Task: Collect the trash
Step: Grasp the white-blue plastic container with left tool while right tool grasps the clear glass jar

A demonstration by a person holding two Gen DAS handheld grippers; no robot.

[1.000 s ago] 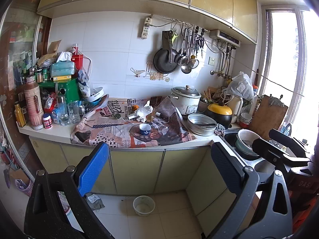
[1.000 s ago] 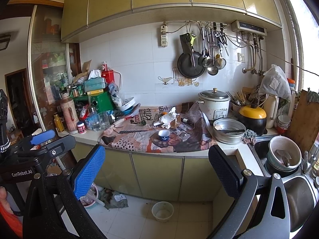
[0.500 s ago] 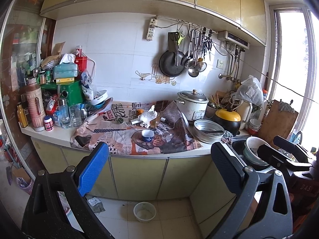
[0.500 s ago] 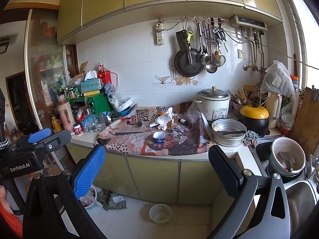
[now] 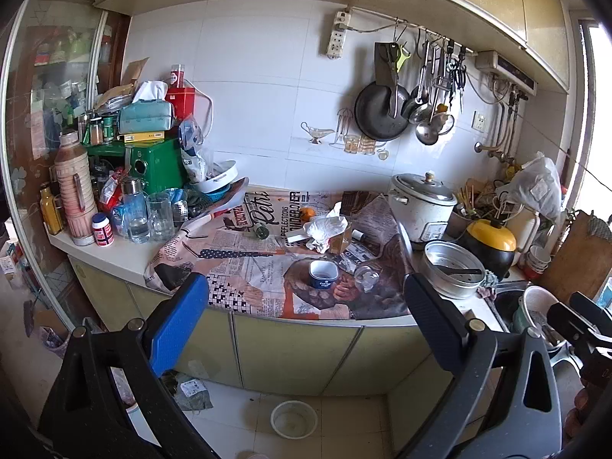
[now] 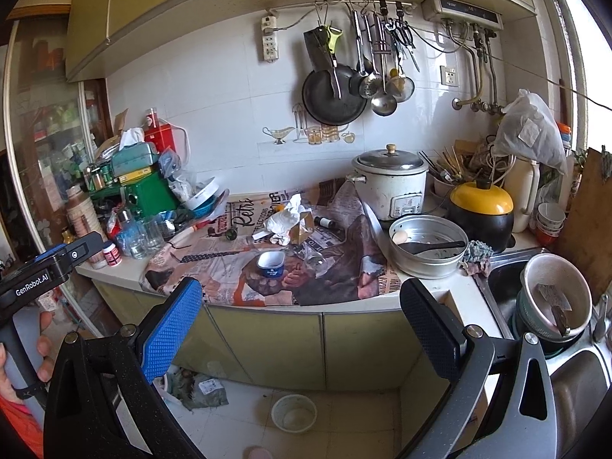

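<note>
A newspaper sheet (image 5: pixel 267 267) covers the counter. On it lie a crumpled white paper wad (image 5: pixel 325 229), a small blue-and-white cup (image 5: pixel 322 274), a tipped clear glass jar (image 5: pixel 366 276) and a small dark bottle (image 6: pixel 325 222). The same wad (image 6: pixel 285 220) and cup (image 6: pixel 271 264) show in the right wrist view. My left gripper (image 5: pixel 306 321) is open and empty, well short of the counter. My right gripper (image 6: pixel 302 317) is open and empty, also in front of the cabinets. The left gripper's body (image 6: pixel 46 267) shows at the left of the right view.
A rice cooker (image 5: pixel 422 206), steamer pan (image 5: pixel 451 273) and yellow-lidded black pot (image 5: pixel 491 241) stand right of the paper. Bottles, glasses and a green box (image 5: pixel 157 168) crowd the left end. The sink (image 6: pixel 554 306) holds bowls. A white bowl (image 5: pixel 293 419) and litter (image 6: pixel 199 390) lie on the floor.
Both grippers have moved closer to the counter and tilted down a little; the counter looms larger. Both stay open and empty.
</note>
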